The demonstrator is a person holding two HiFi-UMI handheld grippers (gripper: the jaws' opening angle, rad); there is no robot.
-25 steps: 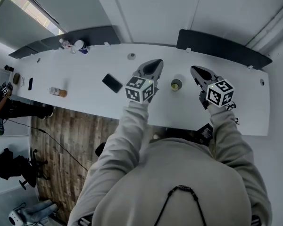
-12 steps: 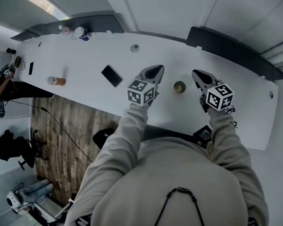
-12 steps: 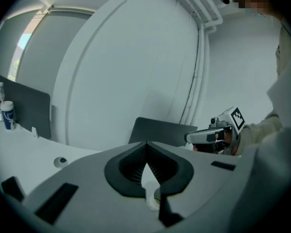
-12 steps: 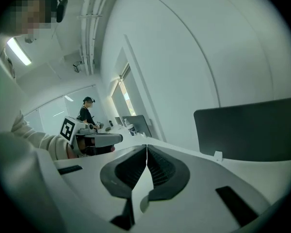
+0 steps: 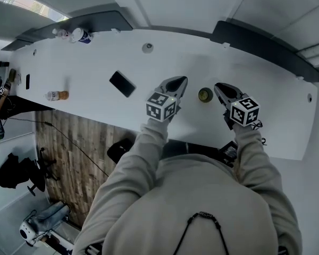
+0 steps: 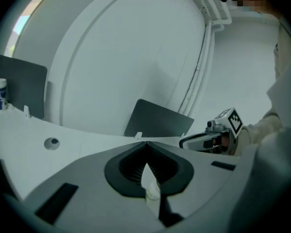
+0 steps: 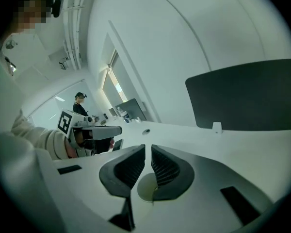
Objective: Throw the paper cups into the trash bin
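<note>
- While the person's sleeves (image 5: 143, 163) fill the nearest ground, both grippers reach out over the white desk (image 5: 95, 68).
- Left gripper (image 5: 179, 81): fingers together with the tips touching, and nothing gripped (its own view shows only a pale sliver behind the tips).
- Right gripper (image 5: 220, 88): fingers drawn together with just a thin slit between them, holding nothing.
- Cup (image 5: 205, 94): upright on the desk between the two grippers, nearer the right one and touched by neither. In the right gripper view its open mouth shows just below the fingers.
- Phone (image 5: 122, 83): flat on the desk, left of the left gripper.
- Bottle (image 5: 57, 95): on its side by the desk's near edge, well to the left.
- Grommet (image 5: 147, 48): set in the desk, beyond the phone.
- Containers (image 5: 74, 35): a small cluster at the far left corner.
- Dividers (image 5: 266, 49): dark panels along the desk's far edge.
</note>
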